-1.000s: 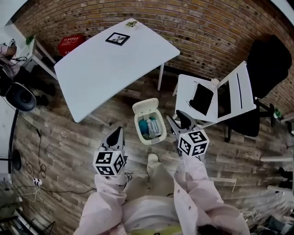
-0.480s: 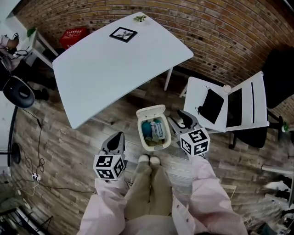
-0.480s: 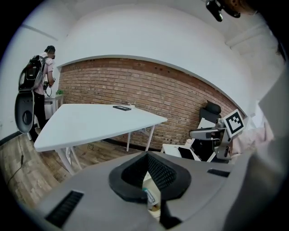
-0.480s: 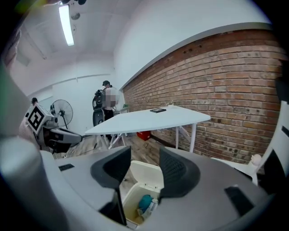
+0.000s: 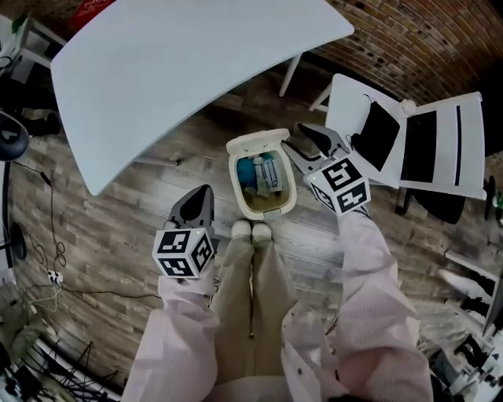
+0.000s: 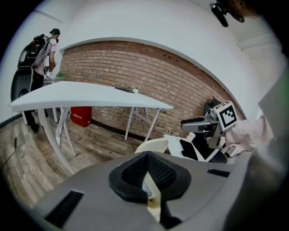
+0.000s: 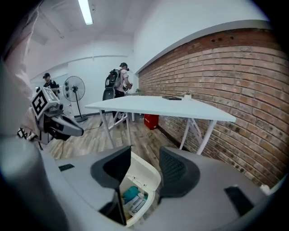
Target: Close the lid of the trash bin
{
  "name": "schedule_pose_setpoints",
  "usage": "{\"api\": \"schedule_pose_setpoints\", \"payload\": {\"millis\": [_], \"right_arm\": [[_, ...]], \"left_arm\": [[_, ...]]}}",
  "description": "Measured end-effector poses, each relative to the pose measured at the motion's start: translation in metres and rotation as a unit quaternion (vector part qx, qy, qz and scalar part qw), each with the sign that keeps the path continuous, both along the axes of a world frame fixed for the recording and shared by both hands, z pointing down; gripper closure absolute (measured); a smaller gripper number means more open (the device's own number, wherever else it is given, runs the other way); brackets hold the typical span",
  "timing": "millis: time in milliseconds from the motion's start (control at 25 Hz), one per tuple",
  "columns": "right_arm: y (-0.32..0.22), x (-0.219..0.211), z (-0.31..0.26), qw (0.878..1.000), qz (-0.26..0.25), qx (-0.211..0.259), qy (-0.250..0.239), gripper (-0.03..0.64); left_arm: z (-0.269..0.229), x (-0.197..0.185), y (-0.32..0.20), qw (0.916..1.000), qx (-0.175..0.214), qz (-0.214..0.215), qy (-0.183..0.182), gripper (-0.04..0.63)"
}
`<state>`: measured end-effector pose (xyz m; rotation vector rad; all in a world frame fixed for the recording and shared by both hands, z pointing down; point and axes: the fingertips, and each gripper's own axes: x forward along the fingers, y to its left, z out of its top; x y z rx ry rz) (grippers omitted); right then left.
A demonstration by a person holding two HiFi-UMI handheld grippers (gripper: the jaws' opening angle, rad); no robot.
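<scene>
Head view: trash bin [image 5: 263,206] seen on floor [image 5: 110,228], lid [image 5: 258,144] raised; right tongs [image 5: 303,138] spread beside it, left tongs [image 5: 200,195] pressed together.

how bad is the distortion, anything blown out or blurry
Head view: sharp, though the fisheye bows the edge of the white table. Left gripper view: black corners, the brick wall is bent into an arc, and the shut left claw fills the lower half. Right gripper view: same bending, the ceiling light strip glares white, and the trash bin shows clearly past the open right claw.
</scene>
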<state>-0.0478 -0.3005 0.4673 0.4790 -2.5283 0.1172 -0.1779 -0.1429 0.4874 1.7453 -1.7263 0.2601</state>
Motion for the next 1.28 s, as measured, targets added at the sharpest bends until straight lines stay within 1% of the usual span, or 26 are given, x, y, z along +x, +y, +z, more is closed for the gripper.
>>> {"api": "schedule_pose_setpoints", "payload": {"millis": [200,400,560,800,1040,1280], "right_arm": [[-0.005,-0.014,0.035,0.998,-0.045,0.012,0.043,0.434],[-0.010,-0.023,0.067,0.992,-0.086,0.026,0.088,0.434],[-0.017,-0.029,0.083,0.987,-0.107,0.036,0.110,0.434],[-0.016,-0.038,0.101,0.979,-0.144,0.041,0.137,0.434],[-0.009,-0.037,0.111,0.973,-0.165,0.040,0.154,0.434],[-0.005,-0.034,0.112,0.971,-0.165,0.044,0.165,0.434]], "left_arm": [[0.029,-0.005,-0.008,0.9998,-0.015,0.004,0.008,0.601],[0.050,-0.013,-0.016,0.9997,-0.024,0.004,0.010,0.601],[0.062,-0.017,-0.024,0.9995,-0.029,0.003,0.011,0.601],[0.072,-0.013,-0.027,0.9991,-0.038,0.009,0.016,0.601],[0.078,-0.010,-0.025,0.9988,-0.044,0.009,0.019,0.601],[0.078,-0.007,-0.021,0.9988,-0.043,0.009,0.020,0.601]]}}
